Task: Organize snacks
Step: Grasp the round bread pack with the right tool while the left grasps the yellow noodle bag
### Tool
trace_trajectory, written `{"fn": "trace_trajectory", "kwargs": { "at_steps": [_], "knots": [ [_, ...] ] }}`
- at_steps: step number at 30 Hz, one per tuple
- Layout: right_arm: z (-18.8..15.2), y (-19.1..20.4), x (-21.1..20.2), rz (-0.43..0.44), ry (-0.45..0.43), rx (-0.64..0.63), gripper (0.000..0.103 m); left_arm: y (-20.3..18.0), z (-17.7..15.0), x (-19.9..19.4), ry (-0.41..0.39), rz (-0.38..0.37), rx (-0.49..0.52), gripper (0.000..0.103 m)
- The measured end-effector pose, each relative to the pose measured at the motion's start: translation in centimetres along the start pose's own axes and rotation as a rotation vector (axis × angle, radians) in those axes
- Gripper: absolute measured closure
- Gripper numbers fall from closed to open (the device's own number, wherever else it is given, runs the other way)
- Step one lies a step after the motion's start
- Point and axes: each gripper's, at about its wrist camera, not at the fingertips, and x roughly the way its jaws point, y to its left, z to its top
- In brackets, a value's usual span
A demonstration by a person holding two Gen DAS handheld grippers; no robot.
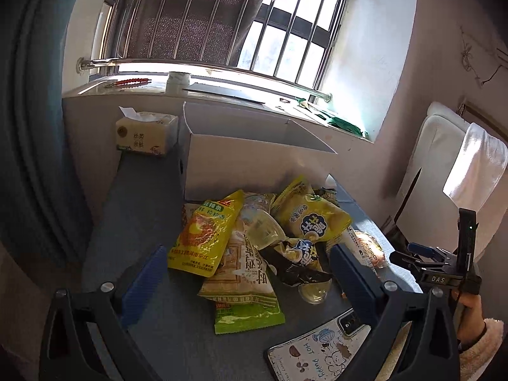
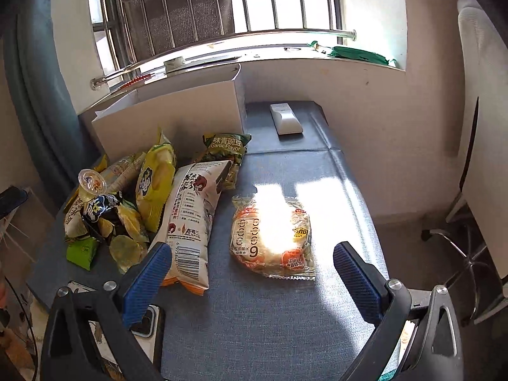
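Observation:
A heap of snack packets lies on the blue-grey table (image 1: 143, 209) in front of an open white cardboard box (image 1: 254, 146). In the left wrist view my left gripper (image 1: 250, 273) stands open just short of the heap, with a yellow packet (image 1: 203, 235) and a green-ended packet (image 1: 244, 304) between its fingers' lines. The right wrist view shows my right gripper (image 2: 250, 270) open, just short of a clear-wrapped bun (image 2: 273, 238). A tall white snack bag (image 2: 190, 222) lies left of the bun, and a green pea packet (image 2: 227, 149) sits near the box (image 2: 171, 120).
A phone in a cartoon case (image 1: 320, 349) lies at the table's near edge. A tissue pack (image 1: 146, 135) stands left of the box. A white remote (image 2: 285, 119) rests at the table's far end. A white chair (image 2: 479, 127) stands to the right, beyond the table edge.

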Motion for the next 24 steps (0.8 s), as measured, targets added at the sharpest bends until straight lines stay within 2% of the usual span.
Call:
{"fn": "trace_trajectory", "kwargs": {
  "at_steps": [10, 17, 20, 22, 23, 24],
  "knots": [
    [2.1, -1.0, 6.3, -0.031, 0.164, -0.012, 0.000, 1.0, -0.3, 0.6, 0.040, 0.021, 0.004, 0.000],
    [2.3, -1.5, 8.3, -0.009, 0.224, -0.022, 0.000, 2.2, -0.4, 1.1, 0.061, 0.015, -0.029, 0.000],
    [2.1, -1.3, 9.0, -0.012, 0.244, -0.067, 0.000, 2.7, -0.4, 1.5, 0.073, 0.014, -0.042, 0.000],
    [1.9, -0.6, 9.0, -0.043, 0.246, -0.121, 0.008, 2.8, -0.4, 1.8, 0.081, 0.014, -0.044, 0.000],
    [2.0, -0.3, 8.8, -0.034, 0.235, -0.138, 0.023, 2.8, -0.4, 1.9, 0.084, 0.017, -0.043, 0.000],
    [2.1, -0.2, 8.6, -0.020, 0.234, -0.137, 0.023, 2.8, -0.4, 2.0, 0.086, 0.020, -0.039, 0.000]
  ]
}}
